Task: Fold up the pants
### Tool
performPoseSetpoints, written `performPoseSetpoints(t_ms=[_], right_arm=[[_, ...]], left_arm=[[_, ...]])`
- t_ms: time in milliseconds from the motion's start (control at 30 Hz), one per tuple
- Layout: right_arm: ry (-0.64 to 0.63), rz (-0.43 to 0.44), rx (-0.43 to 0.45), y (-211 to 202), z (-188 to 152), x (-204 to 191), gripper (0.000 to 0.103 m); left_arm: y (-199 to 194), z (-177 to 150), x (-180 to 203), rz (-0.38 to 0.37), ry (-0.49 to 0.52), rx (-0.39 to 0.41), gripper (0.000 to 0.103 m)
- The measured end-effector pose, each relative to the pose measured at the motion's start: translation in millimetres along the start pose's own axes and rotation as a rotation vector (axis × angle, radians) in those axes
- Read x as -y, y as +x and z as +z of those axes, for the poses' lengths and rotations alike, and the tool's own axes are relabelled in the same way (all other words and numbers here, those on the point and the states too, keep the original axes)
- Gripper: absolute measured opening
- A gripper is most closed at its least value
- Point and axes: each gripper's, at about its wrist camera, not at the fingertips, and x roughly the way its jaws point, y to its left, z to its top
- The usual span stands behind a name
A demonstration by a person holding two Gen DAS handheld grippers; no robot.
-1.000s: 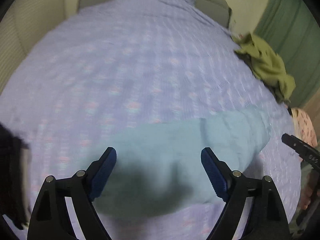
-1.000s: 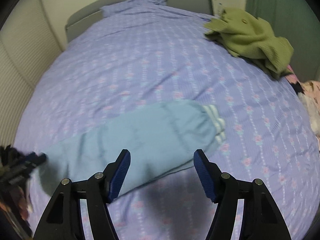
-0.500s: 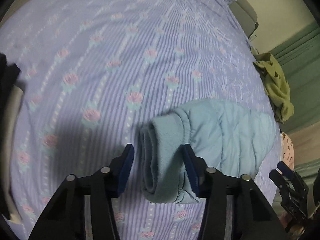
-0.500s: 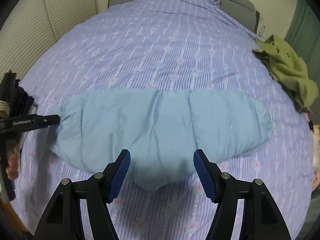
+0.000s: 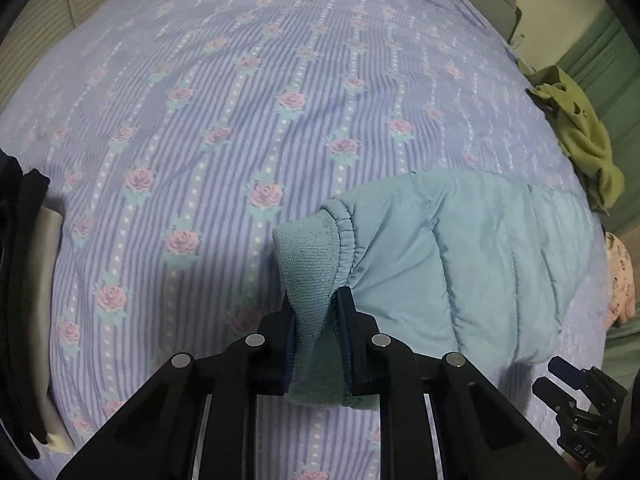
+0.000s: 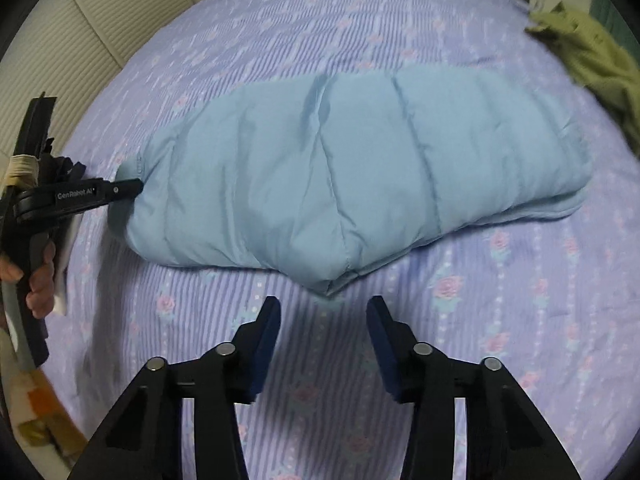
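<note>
- The light blue quilted pants (image 6: pixel 360 168) lie across the middle of the bed (image 6: pixel 520 320), folded along their length, puffy and seamed in panels.
- In the left wrist view the pants (image 5: pixel 472 256) fill the right centre of the frame, their ribbed knit cuff (image 5: pixel 308 256) pointing down toward the camera.
- The left hand-held gripper (image 5: pixel 316 320) is clamped on that cuff: its two blue pads are pressed against the knit from either side, and the fabric bunches between them at lower centre.
- Seen from the right wrist, the left hand-held gripper (image 6: pixel 124 190) comes in from the left edge and meets the pants at their left end, with a hand (image 6: pixel 38 280) wrapped round its handle below.
- The right hand-held gripper (image 6: pixel 324 316) sits at lower centre of its own view with its fingers wide apart and nothing between them; it is near the lower edge of the pants, just short of the pointed corner of fabric.
- In the left wrist view the right hand-held gripper (image 5: pixel 576 412) shows only in part at lower right.
- The bed wears a lilac striped sheet with pink roses (image 5: pixel 200 160).
- A green garment (image 6: pixel 592 60) lies crumpled at upper right, apart from the pants.
</note>
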Motion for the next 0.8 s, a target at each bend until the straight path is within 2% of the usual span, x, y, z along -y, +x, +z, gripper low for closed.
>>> performPoseSetpoints(t_ms=[67, 167, 300, 400, 433, 500, 600, 700, 800], right_arm=[[0.018, 0.012, -0.005, 9, 5, 6, 0.045], [0.019, 0.042, -0.011, 13, 8, 9, 0.037], [-0.072, 0.076, -0.009, 13, 17, -3, 0.036], [-0.092, 0.088, -0.061, 33, 23, -5, 0.035], [-0.078, 0.095, -0.075, 38, 24, -3, 0.033], [-0.052, 0.117, -0.069, 36, 25, 0, 0.020], [-0.032, 0.124, -0.034, 16, 19, -2, 0.010], [-0.046, 0.125, -0.023, 4, 10, -15, 0.009], [-0.070, 0.093, -0.058, 16, 2, -25, 0.008]], left_arm=[[5, 1, -2, 0.009, -0.013, -0.005, 0.019], [12, 5, 4, 0.023, -0.013, -0.009, 0.019], [19, 11, 11, 0.039, -0.004, -0.016, 0.020], [20, 13, 8, 0.042, -0.007, -0.024, 0.020], [20, 15, 9, 0.044, -0.006, -0.023, 0.019], [18, 18, 14, 0.061, 0.006, -0.012, 0.019], [7, 13, 15, 0.088, 0.035, 0.025, 0.017], [3, 8, 12, 0.121, 0.043, 0.033, 0.017], [7, 7, 2, 0.125, 0.010, 0.010, 0.017]])
